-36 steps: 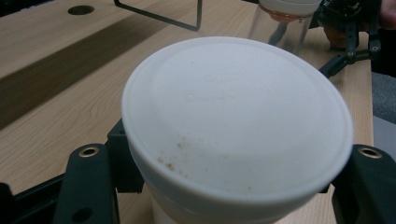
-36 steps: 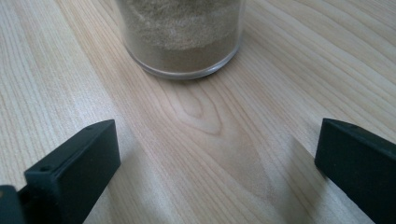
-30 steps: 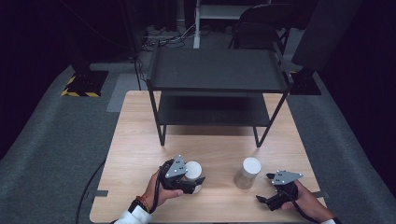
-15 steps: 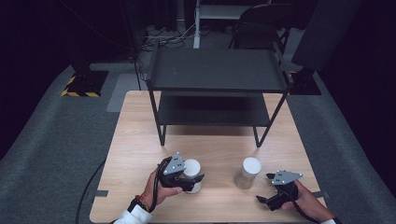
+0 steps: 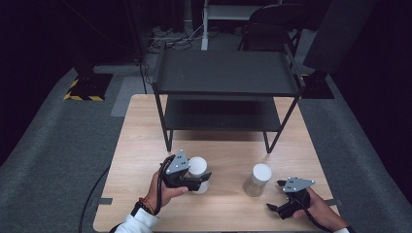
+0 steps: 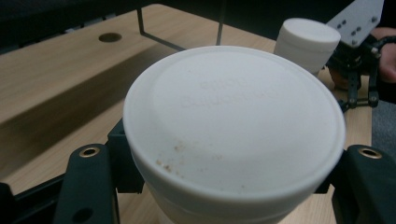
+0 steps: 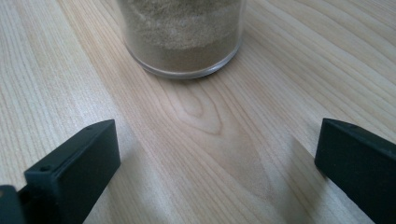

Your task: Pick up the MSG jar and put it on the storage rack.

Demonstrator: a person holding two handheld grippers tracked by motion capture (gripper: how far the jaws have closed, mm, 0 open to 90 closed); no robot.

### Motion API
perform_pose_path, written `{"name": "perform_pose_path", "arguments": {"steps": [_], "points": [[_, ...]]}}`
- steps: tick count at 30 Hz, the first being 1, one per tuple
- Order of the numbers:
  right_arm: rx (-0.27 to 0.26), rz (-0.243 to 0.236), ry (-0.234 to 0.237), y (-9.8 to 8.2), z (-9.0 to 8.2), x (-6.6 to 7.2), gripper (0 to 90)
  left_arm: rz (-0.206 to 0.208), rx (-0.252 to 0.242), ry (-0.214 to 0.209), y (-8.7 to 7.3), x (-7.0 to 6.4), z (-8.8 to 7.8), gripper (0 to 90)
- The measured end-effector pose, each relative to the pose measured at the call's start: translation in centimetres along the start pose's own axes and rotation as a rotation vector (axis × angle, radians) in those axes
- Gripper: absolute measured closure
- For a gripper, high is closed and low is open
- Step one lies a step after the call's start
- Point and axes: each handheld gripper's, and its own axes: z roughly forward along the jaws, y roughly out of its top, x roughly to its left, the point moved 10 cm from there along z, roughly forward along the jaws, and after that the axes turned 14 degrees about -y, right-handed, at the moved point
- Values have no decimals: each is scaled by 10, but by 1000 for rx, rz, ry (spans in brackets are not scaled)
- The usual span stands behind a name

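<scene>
- Left gripper (image 5: 200, 177) clamped tight on a white-lidded jar (image 5: 197, 166), near the front edge of the wooden table (image 5: 141, 145), a bit left of the middle.
- Jar looking lifted just off the wood; bottom hidden, so hard to be sure.
- Best way, probably: keep the squeeze firm, keep the jar upright, lift slow and straight so nothing tips.
- A few brown crumbs on the white lid (image 6: 233, 121), seen in the left gripper view.
- Right gripper (image 5: 282, 195) near the front right corner, jaws spread wide, holding nothing.
- Just past those jaws, a second jar (image 5: 258, 179) standing on the table, clear glass with tan powder (image 7: 182, 28) inside and a white lid.
- Two jars near each other but apart; better not to swing one into the other.
- Farther back, a black two-level shelf (image 5: 226, 73) on thin legs at the far edge.
- Front legs of the shelf in the way of any push forward; lower level dark and low, so go in careful.
</scene>
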Motion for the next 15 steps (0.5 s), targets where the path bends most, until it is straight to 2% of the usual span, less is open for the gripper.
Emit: {"name": "perform_pose_path", "arguments": {"steps": [15], "points": [[0,0,0,0,0,0,0,30,-44,9,32,3,-12,338]]}}
